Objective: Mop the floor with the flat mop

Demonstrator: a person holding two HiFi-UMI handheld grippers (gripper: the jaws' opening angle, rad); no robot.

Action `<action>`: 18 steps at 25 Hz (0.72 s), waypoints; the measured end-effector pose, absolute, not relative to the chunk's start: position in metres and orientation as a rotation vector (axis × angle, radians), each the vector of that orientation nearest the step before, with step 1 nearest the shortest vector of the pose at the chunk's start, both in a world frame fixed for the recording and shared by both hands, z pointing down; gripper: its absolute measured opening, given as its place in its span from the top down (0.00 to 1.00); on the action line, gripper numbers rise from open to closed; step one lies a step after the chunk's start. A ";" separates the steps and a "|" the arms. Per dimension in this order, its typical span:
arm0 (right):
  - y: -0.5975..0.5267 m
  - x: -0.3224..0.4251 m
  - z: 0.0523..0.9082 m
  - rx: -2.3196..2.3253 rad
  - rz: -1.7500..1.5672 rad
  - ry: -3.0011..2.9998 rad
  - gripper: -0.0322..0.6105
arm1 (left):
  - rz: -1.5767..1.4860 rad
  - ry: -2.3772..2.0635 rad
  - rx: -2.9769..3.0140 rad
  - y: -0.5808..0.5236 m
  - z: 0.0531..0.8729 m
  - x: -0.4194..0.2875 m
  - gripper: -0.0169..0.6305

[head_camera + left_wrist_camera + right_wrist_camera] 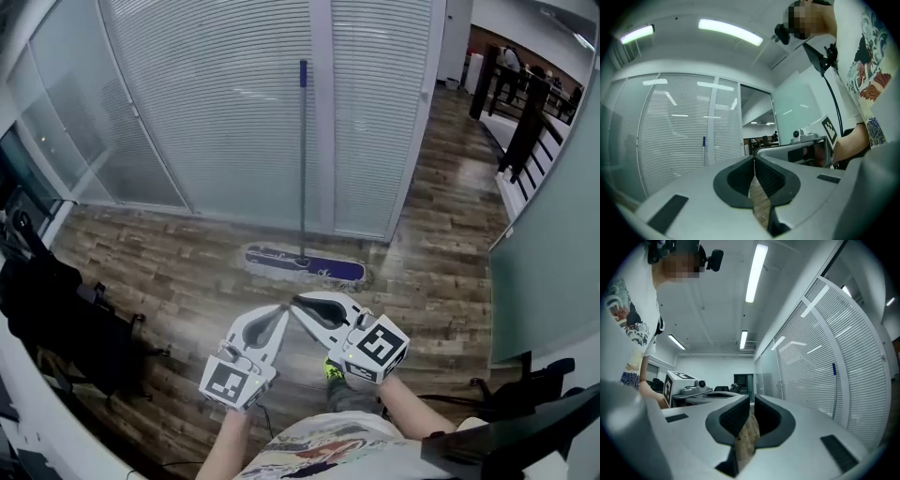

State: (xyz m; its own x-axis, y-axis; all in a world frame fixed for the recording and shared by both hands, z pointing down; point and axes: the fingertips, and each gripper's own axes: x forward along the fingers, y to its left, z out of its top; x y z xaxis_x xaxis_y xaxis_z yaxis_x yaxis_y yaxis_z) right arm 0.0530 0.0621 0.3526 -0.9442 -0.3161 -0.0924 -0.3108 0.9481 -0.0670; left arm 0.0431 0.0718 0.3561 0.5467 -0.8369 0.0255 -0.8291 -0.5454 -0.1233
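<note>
Nearest the viewer, two white plastic tools with marker cubes, the left hand-held gripper (280, 311) and the right hand-held gripper (300, 302), point level at the mop. Their tips almost meet. Each has its jaws pressed together on nothing, likely because no grasp is due yet. Beyond a strip of brown wood-plank floor (187, 272) stands the purple-padded flat mop (303, 169), pad on the floor. Its slim blue-tipped handle stands upright against the white-slatted glass wall (216, 112), probably parked for easy reaching.
</note>
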 end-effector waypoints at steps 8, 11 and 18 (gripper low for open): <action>-0.065 0.070 0.343 -0.510 -0.095 2.989 0.90 | -0.118 1.418 -2.687 -0.054 0.347 0.061 0.95; -0.106 0.070 0.341 -0.514 -0.082 2.997 0.90 | -0.118 1.430 -2.684 -0.096 0.344 0.061 0.95; -0.182 0.059 0.339 -0.511 -0.055 3.012 0.90 | -0.093 1.429 -2.665 -0.171 0.343 0.051 0.95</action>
State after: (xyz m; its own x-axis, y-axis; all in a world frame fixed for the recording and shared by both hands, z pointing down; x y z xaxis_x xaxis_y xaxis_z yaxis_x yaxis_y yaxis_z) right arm 0.0593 -0.1818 0.3394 -0.9405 -0.3307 -0.0782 -0.3276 0.9435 -0.0500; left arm 0.0506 -0.1713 0.3428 0.5534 -0.8329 -0.0007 -0.8258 -0.5485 -0.1315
